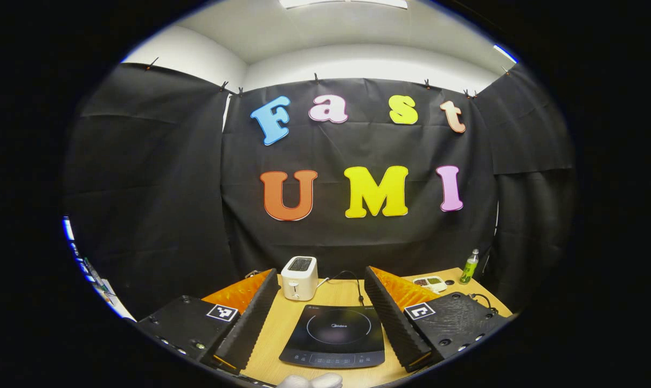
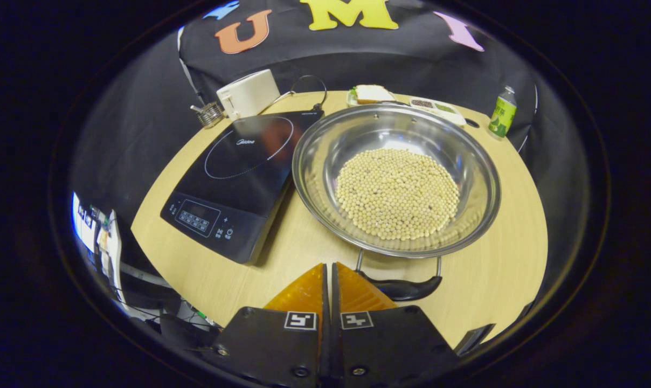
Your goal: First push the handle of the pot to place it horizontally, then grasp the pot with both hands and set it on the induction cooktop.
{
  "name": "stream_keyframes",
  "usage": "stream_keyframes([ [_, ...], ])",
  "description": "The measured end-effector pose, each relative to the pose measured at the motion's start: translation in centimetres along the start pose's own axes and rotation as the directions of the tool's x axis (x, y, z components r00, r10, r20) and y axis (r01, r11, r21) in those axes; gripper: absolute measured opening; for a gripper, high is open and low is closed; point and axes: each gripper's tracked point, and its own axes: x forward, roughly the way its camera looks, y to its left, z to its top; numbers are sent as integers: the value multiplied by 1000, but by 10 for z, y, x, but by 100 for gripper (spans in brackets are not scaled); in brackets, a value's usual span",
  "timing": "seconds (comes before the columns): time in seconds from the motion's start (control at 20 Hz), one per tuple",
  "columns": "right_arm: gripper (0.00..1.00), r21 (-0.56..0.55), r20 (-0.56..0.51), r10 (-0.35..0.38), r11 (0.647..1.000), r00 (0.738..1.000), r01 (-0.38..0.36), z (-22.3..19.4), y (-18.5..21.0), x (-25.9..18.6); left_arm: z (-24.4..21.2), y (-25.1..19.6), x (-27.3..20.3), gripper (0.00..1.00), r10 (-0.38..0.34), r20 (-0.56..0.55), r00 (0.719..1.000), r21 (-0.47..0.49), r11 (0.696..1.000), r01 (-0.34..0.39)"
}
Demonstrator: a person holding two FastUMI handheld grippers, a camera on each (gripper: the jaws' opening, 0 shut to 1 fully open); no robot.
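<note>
**Pot beside cooktop, handle push not yet made**

Landmark: induction cooktop (image 2: pixel 239 172), on the wooden table (image 2: pixel 498 280).

Pot (image 2: pixel 395 180): wide shallow steel pan, sitting just right of the cooktop in the right gripper view, rim about touching the cooktop's edge. Bottom covered with pale round beans (image 2: pixel 396 194). Near handle (image 2: pixel 403 285) is a dark grip on two wire legs, on the side of the pot away from the booth wall, just ahead of the right gripper. Far handle hard to make out.

Right gripper (image 2: pixel 328 275): fingers closed together, nothing between them, tips just short of the near handle, slightly to the cooktop side of it. Not clearly touching.

Left gripper (image 1: pixel 323 293): fingers spread wide, holding nothing, raised and facing the cooktop (image 1: pixel 336 334), which lies between the two fingers in the left gripper view.

Other stuff: toaster (image 2: pixel 248 94) behind the cooktop, green bottle (image 2: pixel 502 113) far right of it, small food trays (image 2: pixel 371 94) behind the pot.

Handling judgement: thin steel, stiff, polished so likely slippery; the bean load adds some weight and the beans will roll or spill if tilted. The handle looks hinged on its wire, so a closed-finger nudge should swing it. For the lift, pinch the two handles or opposite rim points, keep level.
</note>
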Motion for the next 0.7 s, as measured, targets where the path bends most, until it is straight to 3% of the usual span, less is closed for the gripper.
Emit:
stream_keyframes([
  [0.05,4,-3,-3,-4,1000,1000,4,-2,-3,-1,1,-1,0,96,-3,1,1000,0,1000,3],
  [0.2,3,5,-10,-15,1000,1000,15,-6,-13,-2,0,-3,2,96,-7,1,1000,-5,1000,7],
  [0.25,0,8,-11,-20,1000,1000,20,-7,-18,-3,2,-2,2,89,-7,3,1000,-6,1000,7],
  [0.3,3,11,-15,-25,1000,1000,25,-8,-23,-4,1,-2,2,96,-6,3,1000,-6,1000,6],
  [0.7,0,13,-22,-65,998,998,65,-13,-58,-8,-1,-8,7,96,-17,-2,1000,-7,1000,17],
])
